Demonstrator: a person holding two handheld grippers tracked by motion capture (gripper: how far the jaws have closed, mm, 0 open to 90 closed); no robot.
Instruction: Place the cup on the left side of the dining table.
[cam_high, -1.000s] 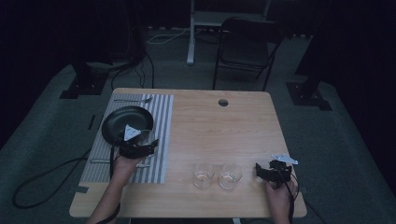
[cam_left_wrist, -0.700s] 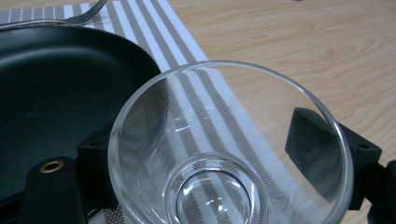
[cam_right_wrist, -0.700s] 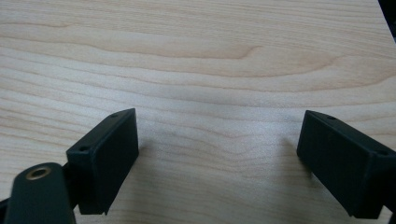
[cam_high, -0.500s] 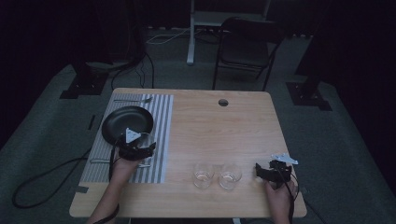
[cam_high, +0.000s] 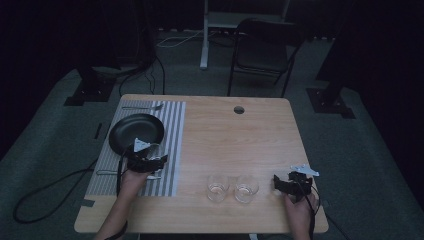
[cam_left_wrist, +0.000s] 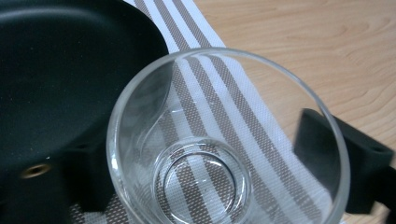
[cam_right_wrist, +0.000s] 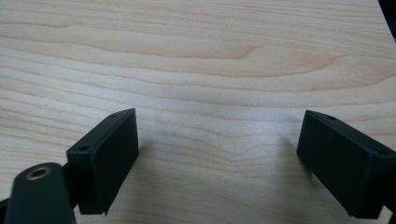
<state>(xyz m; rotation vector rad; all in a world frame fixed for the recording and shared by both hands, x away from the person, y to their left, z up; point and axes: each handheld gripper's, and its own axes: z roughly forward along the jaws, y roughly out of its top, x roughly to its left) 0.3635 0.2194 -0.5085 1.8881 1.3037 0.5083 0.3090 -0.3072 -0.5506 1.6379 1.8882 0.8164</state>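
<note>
Resting between the left gripper's (cam_high: 150, 161) jaws, a clear glass (cam_left_wrist: 224, 140) stands on the striped mat (cam_high: 172, 130) just beside the black pan (cam_high: 135, 131) — jaws closed against its sides. Right gripper (cam_right_wrist: 219, 158) — jaws spread wide over bare wooden table (cam_high: 240, 135), near two more glasses (cam_high: 232, 187).

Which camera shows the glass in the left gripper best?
The left gripper view: the glass sits big and clear between the black jaws, over the striped mat beside the black pan. In the high view it is a tiny, dim shape at the left gripper. The right gripper view looks at bare table.
</note>
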